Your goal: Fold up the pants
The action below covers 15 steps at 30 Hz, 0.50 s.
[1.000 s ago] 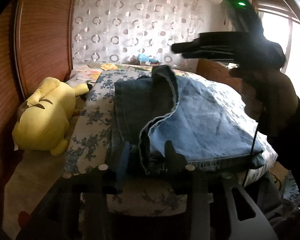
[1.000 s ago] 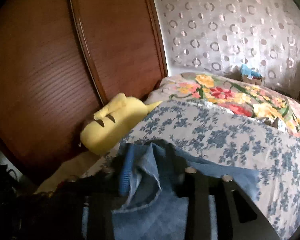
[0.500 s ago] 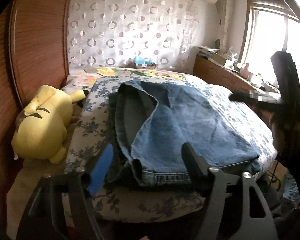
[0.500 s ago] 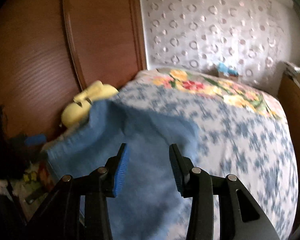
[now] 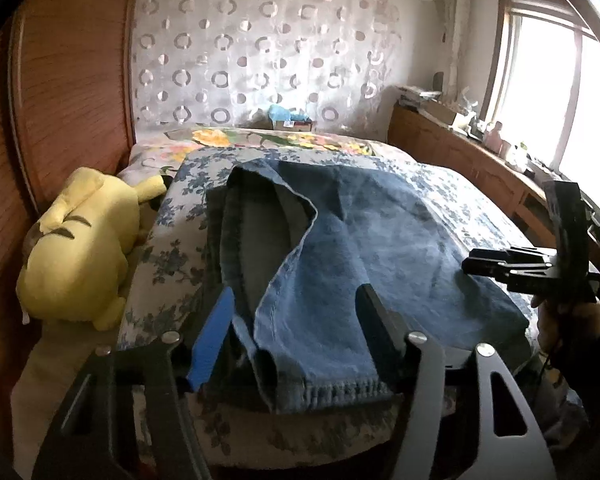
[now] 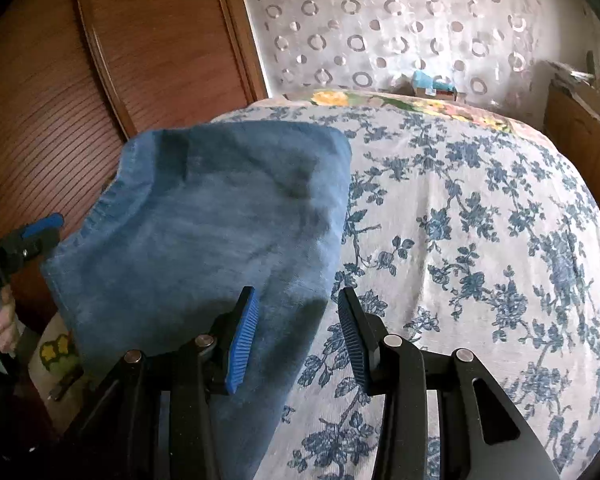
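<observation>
1. A pair of blue denim pants [image 5: 340, 248] lies folded on a bed with a white cover printed with blue flowers [image 6: 480, 220].
2. The pants sit near the front edge of the bed, on its left part, and the hem hangs close to the edge.
3. One flap of the pants is turned back, so the paler inside shows.
4. The left gripper [image 5: 296, 332], black with one blue pad, is just over the hem of the pants.
5. Its jaws are closing, with the hem between them, but the pads do not press on the cloth.
6. The right gripper [image 6: 296, 336], black with blue ribbed pads, floats over the right edge of the pants.
7. Its jaws stand partly apart and hold nothing.
8. A soft yellow plush toy [image 5: 80, 244] lies left of the pants, beside a brown wooden wardrobe door [image 5: 72, 80].
9. A white curtain with round rings [image 5: 260, 48] hangs behind the bed.
</observation>
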Each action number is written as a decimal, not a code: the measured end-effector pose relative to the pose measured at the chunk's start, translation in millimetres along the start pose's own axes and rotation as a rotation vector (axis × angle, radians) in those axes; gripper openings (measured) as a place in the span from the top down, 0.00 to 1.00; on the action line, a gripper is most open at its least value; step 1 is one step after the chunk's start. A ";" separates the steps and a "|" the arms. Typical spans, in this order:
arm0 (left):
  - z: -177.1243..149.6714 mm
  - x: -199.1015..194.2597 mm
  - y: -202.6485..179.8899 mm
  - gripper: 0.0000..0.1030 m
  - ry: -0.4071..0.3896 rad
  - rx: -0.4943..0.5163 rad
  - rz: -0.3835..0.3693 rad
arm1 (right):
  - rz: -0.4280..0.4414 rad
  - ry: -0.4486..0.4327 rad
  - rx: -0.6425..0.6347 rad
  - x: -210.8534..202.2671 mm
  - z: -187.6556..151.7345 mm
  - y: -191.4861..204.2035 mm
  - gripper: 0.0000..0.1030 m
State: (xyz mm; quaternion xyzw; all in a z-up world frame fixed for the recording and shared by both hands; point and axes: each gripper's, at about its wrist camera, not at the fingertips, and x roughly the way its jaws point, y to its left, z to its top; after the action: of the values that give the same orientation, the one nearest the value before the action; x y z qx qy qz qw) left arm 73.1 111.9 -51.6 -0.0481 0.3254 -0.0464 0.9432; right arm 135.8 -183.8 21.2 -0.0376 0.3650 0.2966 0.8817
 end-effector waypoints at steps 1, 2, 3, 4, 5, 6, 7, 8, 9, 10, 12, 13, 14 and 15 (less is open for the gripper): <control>3.4 5.5 -0.9 0.40 0.010 0.012 0.001 | -0.007 0.004 0.003 2.3 -0.6 1.5 0.58; 4.9 8.8 -1.0 0.41 0.016 0.020 0.003 | -0.008 0.006 0.007 4.5 -1.6 1.9 0.58; 7.0 14.8 -0.8 0.41 0.027 0.031 0.011 | -0.007 0.005 0.012 6.1 -3.3 1.8 0.58; 8.9 20.4 -0.2 0.41 0.037 0.037 0.024 | -0.003 0.006 0.017 8.4 -5.6 -0.1 0.58; 10.1 25.2 1.0 0.42 0.046 0.042 0.036 | -0.002 0.007 0.021 13.0 -6.2 -2.0 0.58; 9.9 30.5 2.8 0.42 0.054 0.046 0.051 | 0.001 0.008 0.024 14.9 -7.9 -3.1 0.58; 10.1 34.4 4.3 0.42 0.060 0.048 0.065 | 0.003 0.007 0.027 15.6 -9.2 -3.7 0.58; 10.0 38.3 6.2 0.42 0.067 0.051 0.086 | 0.005 0.007 0.031 16.4 -10.8 -4.0 0.58; 9.1 42.7 9.3 0.42 0.077 0.052 0.115 | 0.006 0.000 0.031 15.8 -11.8 -4.4 0.58; 7.4 45.2 11.8 0.42 0.087 0.050 0.135 | 0.006 -0.003 0.030 15.4 -12.3 -4.3 0.58; 1.9 49.0 19.0 0.42 0.108 0.037 0.172 | 0.005 -0.007 0.027 15.3 -13.6 -4.4 0.58; -1.1 49.6 22.8 0.42 0.115 0.029 0.185 | 0.005 -0.010 0.026 14.6 -14.6 -4.4 0.58; -4.1 49.4 26.8 0.42 0.120 0.019 0.194 | 0.006 -0.014 0.025 14.4 -15.6 -4.6 0.58; -7.6 48.4 31.6 0.42 0.122 0.005 0.195 | 0.006 -0.017 0.025 14.9 -16.7 -5.2 0.58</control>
State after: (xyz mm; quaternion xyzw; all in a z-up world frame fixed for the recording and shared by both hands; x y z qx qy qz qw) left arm 108.1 137.1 -90.8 -0.0112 0.3853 0.0419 0.9218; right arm 136.7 -185.4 -1.7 -0.0232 0.3613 0.2948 0.8843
